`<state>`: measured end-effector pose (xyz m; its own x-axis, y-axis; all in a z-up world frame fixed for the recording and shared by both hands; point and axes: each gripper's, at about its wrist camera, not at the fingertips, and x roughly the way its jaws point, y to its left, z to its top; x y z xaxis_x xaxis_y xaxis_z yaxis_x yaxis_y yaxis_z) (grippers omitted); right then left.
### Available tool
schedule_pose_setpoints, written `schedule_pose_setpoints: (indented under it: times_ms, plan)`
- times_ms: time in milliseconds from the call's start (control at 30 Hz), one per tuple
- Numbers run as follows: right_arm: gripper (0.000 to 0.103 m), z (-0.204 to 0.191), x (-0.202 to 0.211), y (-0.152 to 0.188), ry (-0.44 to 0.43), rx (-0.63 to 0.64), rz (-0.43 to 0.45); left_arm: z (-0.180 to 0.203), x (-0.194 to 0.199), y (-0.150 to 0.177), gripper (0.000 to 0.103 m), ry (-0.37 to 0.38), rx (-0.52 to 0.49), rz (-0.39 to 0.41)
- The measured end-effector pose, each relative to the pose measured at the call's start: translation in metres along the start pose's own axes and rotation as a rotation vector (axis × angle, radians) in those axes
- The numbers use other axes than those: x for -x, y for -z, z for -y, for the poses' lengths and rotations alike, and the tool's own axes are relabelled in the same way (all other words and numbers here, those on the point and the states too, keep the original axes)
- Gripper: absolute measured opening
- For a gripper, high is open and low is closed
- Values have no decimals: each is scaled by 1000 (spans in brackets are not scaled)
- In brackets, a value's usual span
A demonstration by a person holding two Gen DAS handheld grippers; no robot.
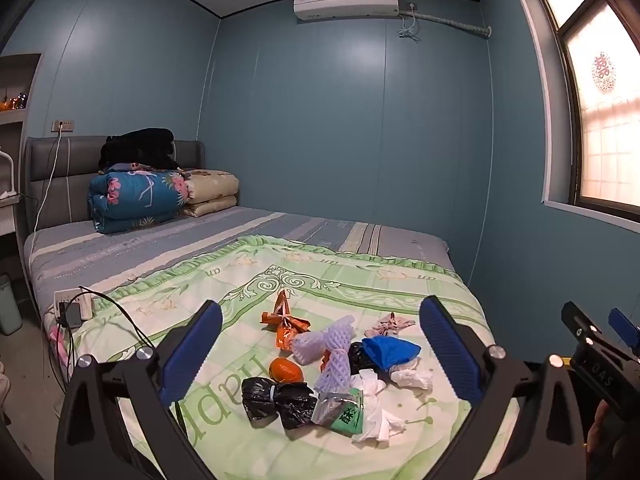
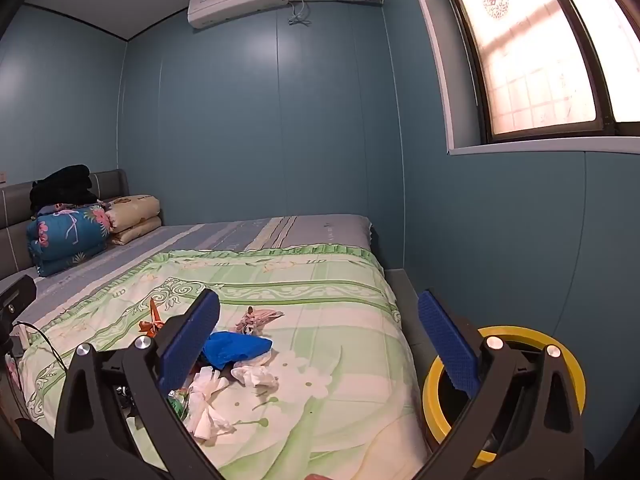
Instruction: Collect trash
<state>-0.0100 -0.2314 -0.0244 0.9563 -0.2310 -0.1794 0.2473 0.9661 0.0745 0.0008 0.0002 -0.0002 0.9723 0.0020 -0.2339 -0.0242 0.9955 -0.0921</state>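
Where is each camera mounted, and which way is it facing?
Left wrist: on the left gripper, above the bed's foot, looking along the bed at the trash pile; the right gripper shows at right.
Right wrist: on the right gripper, further right, over the bed edge and a yellow bin.
Shared: blue bag, quilts, air conditioner, window.

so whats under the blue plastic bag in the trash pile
The blue plastic bag lies partly on a black bag and crumpled white tissue, all on the green bedspread. Whatever sits directly beneath its middle is covered.
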Motion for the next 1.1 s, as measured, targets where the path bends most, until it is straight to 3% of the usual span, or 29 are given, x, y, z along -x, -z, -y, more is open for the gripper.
schedule_pose_setpoints:
  times_ms: [1100]
  plan:
    - [95,-1,-1,0,3,4,-3,4,-5,2,95,10,26,-16]
